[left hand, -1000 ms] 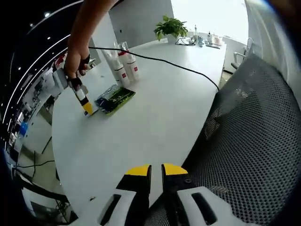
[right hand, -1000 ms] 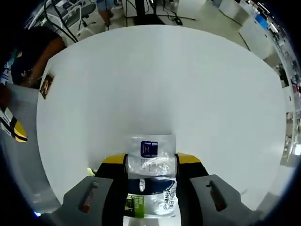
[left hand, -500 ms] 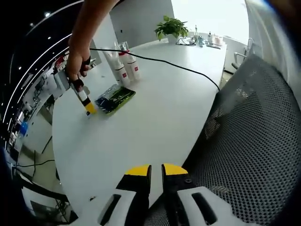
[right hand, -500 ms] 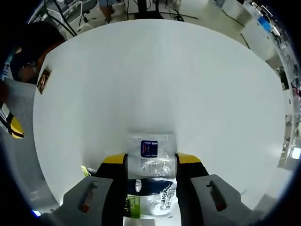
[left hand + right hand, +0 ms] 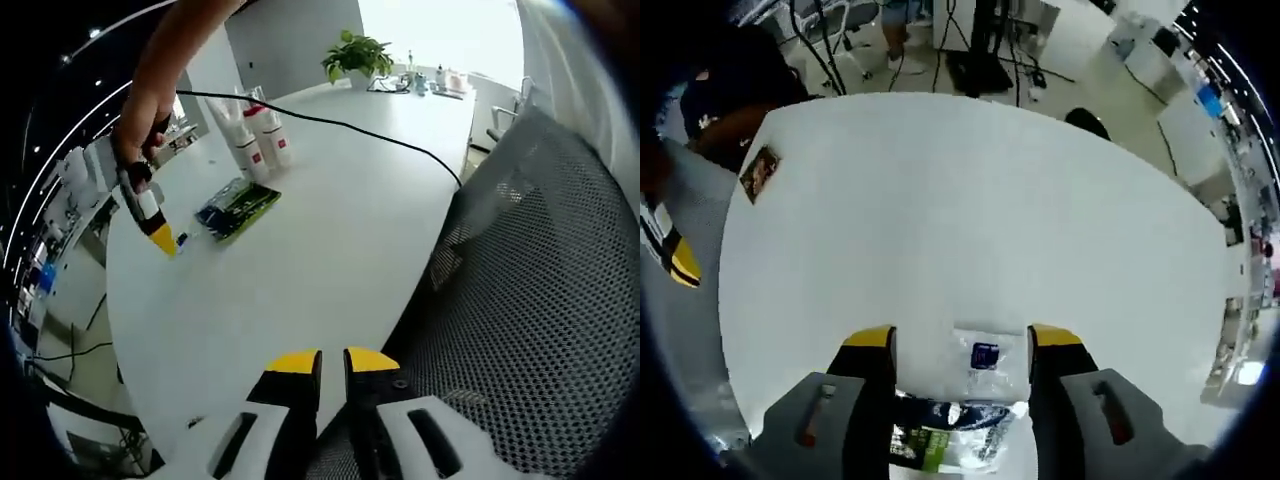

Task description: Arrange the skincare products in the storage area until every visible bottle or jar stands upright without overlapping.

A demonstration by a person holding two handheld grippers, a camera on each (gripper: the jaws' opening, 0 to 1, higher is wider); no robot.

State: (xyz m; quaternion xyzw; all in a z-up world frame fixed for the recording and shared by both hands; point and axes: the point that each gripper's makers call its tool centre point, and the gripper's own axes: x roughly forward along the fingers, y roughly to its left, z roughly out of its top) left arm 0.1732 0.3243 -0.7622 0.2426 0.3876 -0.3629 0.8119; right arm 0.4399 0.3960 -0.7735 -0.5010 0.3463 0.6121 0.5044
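so the thing that matters here is where the flat packet (image 5: pixel 975 400) lies relative to the right gripper (image 5: pixel 962 345). in the right gripper view the yellow-tipped jaws are spread wide with the clear packet (blue label near its far end, green and dark print nearer the camera) lying on the white table (image 5: pixel 970 200) in the gap between them. neither pad looks to be touching it, there's white table showing on both sides. its long axis runs roughly straight out along the jaws, so closing would pinch it across its narrow width. i can't tell how high the jaws sit above it.

from the left gripper view the right gripper (image 5: pixel 158 236) hangs just beside the green-and-dark packet (image 5: pixel 238 205) on the table, tips pointing down. a little further back three white bottles (image 5: pixel 255 140) with red labels stand upright close together, and a black cable (image 5: pixel 360 130) runs across the table past them.

the left gripper (image 5: pixel 332 362) has its jaws pressed nearly together on nothing, parked at the near table edge by a mesh chair (image 5: pixel 530 300), well apart from everything. so the right one is clearly the nearer hand for anything to do with the packet or the bottles. my guess is the packet's the only thing not standing yet, though whether a flat sachet can stand at all is another question.
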